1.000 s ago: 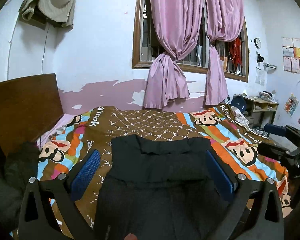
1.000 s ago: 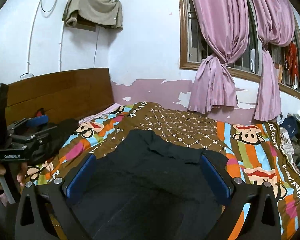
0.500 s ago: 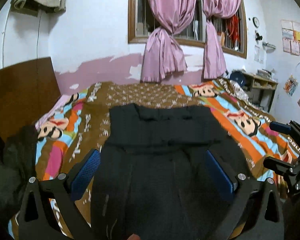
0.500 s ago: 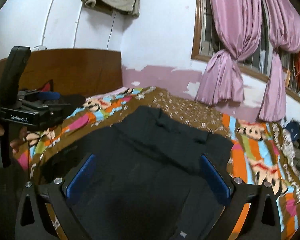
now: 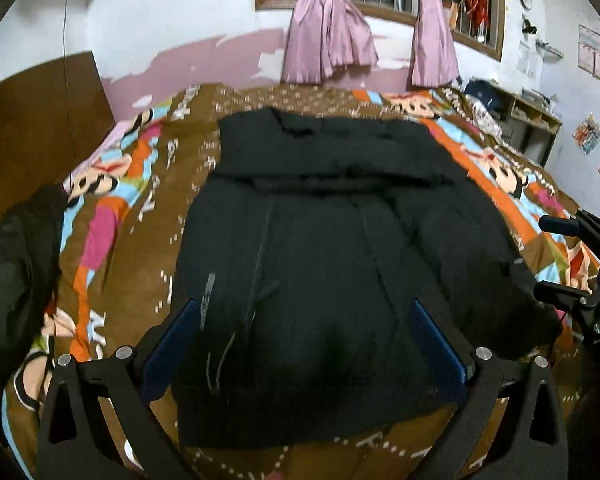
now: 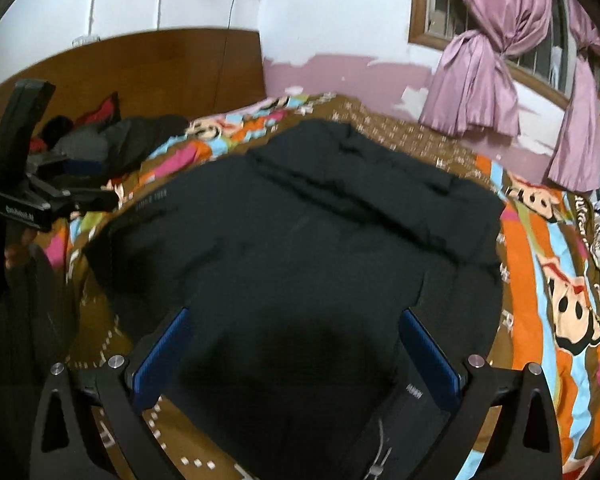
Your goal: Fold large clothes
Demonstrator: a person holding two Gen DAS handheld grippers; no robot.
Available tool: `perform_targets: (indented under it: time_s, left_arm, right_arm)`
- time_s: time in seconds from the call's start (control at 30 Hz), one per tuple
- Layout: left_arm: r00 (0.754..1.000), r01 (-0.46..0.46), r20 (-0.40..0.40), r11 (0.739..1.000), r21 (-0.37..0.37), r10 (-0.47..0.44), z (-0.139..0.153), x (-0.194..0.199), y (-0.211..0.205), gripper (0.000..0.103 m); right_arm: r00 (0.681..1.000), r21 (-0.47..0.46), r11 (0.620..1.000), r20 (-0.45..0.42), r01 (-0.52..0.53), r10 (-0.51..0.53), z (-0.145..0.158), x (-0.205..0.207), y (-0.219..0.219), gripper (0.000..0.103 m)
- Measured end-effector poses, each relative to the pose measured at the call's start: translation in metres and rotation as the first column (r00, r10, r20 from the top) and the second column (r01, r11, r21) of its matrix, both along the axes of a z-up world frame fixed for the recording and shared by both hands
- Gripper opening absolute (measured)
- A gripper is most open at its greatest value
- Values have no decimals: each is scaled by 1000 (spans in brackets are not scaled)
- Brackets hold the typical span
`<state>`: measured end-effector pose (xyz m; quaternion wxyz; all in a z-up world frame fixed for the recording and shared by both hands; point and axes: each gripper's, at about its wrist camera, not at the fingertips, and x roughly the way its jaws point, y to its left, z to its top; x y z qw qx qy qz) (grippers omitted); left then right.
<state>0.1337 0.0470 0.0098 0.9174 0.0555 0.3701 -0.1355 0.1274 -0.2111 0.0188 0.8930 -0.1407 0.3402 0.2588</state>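
Both claws, left (image 5: 300,344) and right (image 6: 296,354), gape wide and empty over the black jacket (image 5: 340,248) lying flat on the bed (image 5: 112,248), its near hem probably nearest the left; length runs away toward the window.

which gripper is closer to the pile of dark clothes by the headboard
Left. The left gripper is on the side of the black jacket toward the pile of dark clothes, while the right gripper is across the jacket, near its opposite edge.
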Motion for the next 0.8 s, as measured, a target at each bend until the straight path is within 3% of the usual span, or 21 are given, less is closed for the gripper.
perform_targets:
  time_s: [0.17,0.43,0.57,0.8]
  left_arm:
    - [998,-27,-47,994,110,32,-21,-8,3,101]
    - [990,8,-137,987,158,14,-45,-18,13,101]
    - [980,32,-198,980,196,8,-58,-16,11,101]
    - [951,57,-310,970,237,20,-83,-11,10,101]
  right_arm:
    - [997,-72,996,-68,-47,43,-20,-4,9,103]
    - [974,-183,969,-185,-165,131,-52,-11,26,103]
    - [973,-274,942,-180,-193,147,-67,-19,34,103]
    - [978,-304,939,-178,-163,113,-77,-15,33,103]
